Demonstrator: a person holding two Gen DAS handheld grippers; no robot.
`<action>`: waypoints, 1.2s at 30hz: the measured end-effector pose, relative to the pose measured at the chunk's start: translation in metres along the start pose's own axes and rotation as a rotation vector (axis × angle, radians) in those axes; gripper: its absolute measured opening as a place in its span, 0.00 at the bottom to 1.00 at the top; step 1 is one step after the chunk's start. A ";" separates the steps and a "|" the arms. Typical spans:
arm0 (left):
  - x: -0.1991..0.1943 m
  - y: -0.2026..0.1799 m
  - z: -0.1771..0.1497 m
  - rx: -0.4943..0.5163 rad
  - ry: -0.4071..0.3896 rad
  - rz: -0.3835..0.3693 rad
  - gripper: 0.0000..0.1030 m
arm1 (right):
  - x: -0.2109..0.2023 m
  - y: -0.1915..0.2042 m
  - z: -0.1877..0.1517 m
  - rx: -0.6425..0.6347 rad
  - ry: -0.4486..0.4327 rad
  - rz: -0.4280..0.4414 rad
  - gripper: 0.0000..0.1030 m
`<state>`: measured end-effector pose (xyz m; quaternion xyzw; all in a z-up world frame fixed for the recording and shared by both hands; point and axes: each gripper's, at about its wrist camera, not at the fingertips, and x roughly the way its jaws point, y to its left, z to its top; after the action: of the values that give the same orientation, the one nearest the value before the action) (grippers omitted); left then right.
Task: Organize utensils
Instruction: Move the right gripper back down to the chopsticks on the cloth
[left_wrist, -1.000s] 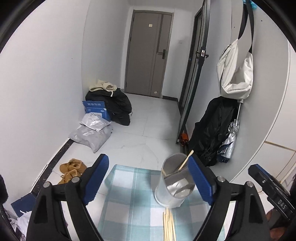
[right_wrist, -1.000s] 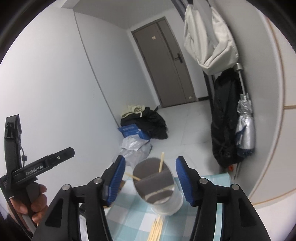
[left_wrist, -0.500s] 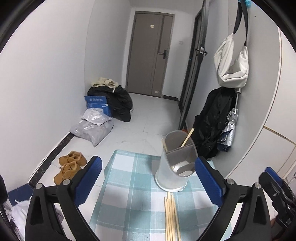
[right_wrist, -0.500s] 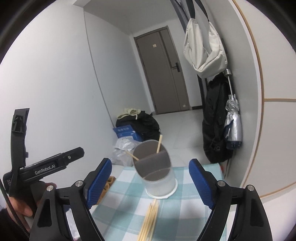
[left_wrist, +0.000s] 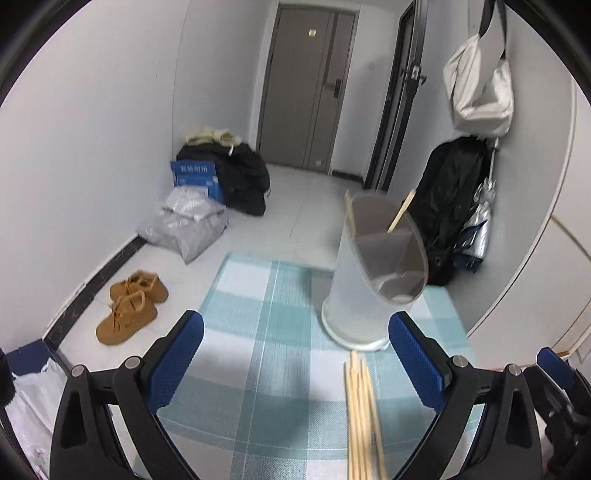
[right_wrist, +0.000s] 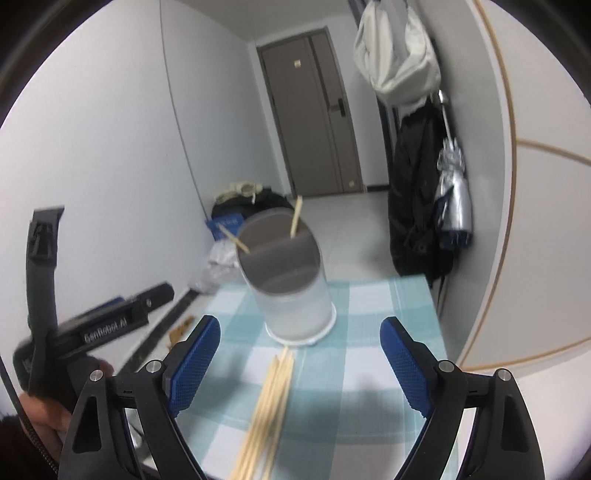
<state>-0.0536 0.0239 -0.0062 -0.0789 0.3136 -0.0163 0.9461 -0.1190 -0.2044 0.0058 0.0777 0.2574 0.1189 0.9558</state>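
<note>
Centrally, translucent white cylindrical utensil holder (left_wrist: 373, 280) with grey inner divider, upright on teal-and-white checked cloth-covered surface (left_wrist: 258, 332); two pale wooden chopsticks (right_wrist: 295, 220) leaning inside its far compartment. Near side, just in front of holder base: bundle of loose wooden chopsticks (right_wrist: 267, 402) lying flat on cloth. Left gripper (left_wrist: 295, 373) and right gripper (right_wrist: 299, 369) both above near edge, blue-padded fingers (right_wrist: 194, 360) spread wide, gripping nothing, apart from bundle. Left floor: tan shoes (left_wrist: 131, 304).
</note>
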 end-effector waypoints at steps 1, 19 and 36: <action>0.005 0.001 -0.003 -0.001 0.018 0.001 0.95 | 0.006 -0.001 -0.004 -0.005 0.022 -0.006 0.86; 0.041 0.031 0.011 -0.111 0.143 -0.040 0.95 | 0.134 0.014 -0.045 -0.106 0.472 -0.033 0.51; 0.043 0.067 0.021 -0.167 0.158 0.031 0.95 | 0.160 0.027 -0.056 -0.159 0.640 -0.046 0.28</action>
<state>-0.0079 0.0894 -0.0258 -0.1509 0.3888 0.0184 0.9087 -0.0184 -0.1311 -0.1118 -0.0445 0.5364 0.1354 0.8319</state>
